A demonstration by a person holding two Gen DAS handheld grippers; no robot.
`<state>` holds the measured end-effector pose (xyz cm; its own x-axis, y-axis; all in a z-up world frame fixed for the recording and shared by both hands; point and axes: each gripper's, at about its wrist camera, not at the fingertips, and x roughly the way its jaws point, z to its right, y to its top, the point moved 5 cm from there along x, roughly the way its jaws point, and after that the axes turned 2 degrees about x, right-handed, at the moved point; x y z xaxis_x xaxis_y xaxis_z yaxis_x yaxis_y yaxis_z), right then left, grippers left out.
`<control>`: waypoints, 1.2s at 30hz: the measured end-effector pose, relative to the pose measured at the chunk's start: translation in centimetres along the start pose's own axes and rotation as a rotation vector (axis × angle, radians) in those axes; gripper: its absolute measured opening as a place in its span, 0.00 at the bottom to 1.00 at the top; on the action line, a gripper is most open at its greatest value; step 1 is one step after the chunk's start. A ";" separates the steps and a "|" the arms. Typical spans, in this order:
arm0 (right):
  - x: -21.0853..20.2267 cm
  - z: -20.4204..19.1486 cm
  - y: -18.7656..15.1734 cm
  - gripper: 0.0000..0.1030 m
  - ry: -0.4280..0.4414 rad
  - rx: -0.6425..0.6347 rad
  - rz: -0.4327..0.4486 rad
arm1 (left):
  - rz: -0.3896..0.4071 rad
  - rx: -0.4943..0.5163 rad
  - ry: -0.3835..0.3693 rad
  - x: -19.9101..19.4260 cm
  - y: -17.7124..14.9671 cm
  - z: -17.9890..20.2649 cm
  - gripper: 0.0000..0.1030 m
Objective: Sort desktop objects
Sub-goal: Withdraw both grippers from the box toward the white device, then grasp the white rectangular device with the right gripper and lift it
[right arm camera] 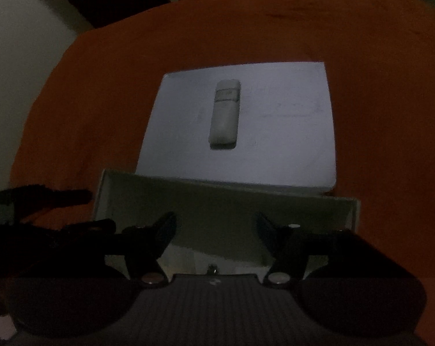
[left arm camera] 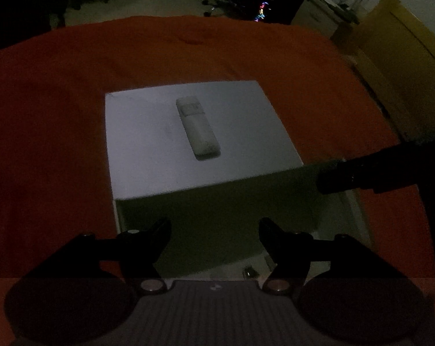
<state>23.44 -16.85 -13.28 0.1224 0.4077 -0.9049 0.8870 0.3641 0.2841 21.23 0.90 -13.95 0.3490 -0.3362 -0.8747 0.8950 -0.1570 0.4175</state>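
Tongs were the nearest things in both views, and neither pair held anything. The left tongs [left arm camera: 215, 227] stood released, their two dark fingers well apart over the near side of an open white box [left arm camera: 217, 239]. The right tongs [right arm camera: 216, 225] were spread in the same way above the same box [right arm camera: 226, 216], seen from the other hand. The dark shape at the right edge of the left view looked like part of the right-hand tool, though the light was too poor to be sure.

Just beyond the box lay a flat white panel [left arm camera: 136, 144], most likely the box's lid [right arm camera: 289, 132], its near edge meeting the box's far wall. On this lid rested a small white stick-shaped gadget [left arm camera: 197, 128], perhaps a USB stick or a slim remote; it lay flat, lengthwise away from the cameras, near the lid's middle [right arm camera: 224, 114]. Box and lid sat on a counter covered with an orange cloth [left arm camera: 44, 101].

A small metallic item [left arm camera: 250, 272] showed low inside the box, just ahead of the tool body; what it was could not be told. If it was already sorted, the work seemed partly done. The white gadget remained outside the box, untouched by either tool, so moving it in appeared to be what was left.
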 end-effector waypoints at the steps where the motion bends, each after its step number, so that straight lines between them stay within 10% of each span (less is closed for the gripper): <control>1: 0.2 0.1 0.4 0.66 -0.006 0.000 0.001 | -0.001 -0.010 0.006 0.3 0.2 0.0 0.68; 25: 12.2 3.7 12.4 0.70 -0.179 -0.021 0.008 | -0.005 -0.062 0.145 9.5 8.8 -6.5 0.68; 36: 18.4 -0.1 12.2 0.72 -0.227 -0.099 -0.069 | -0.039 -0.029 0.173 11.1 7.6 -7.7 0.69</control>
<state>36.50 -4.83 -26.43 0.1696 0.1846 -0.9681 0.8500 0.4697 0.2385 34.02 3.10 -22.40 0.3542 -0.1648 -0.9205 0.9157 -0.1387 0.3772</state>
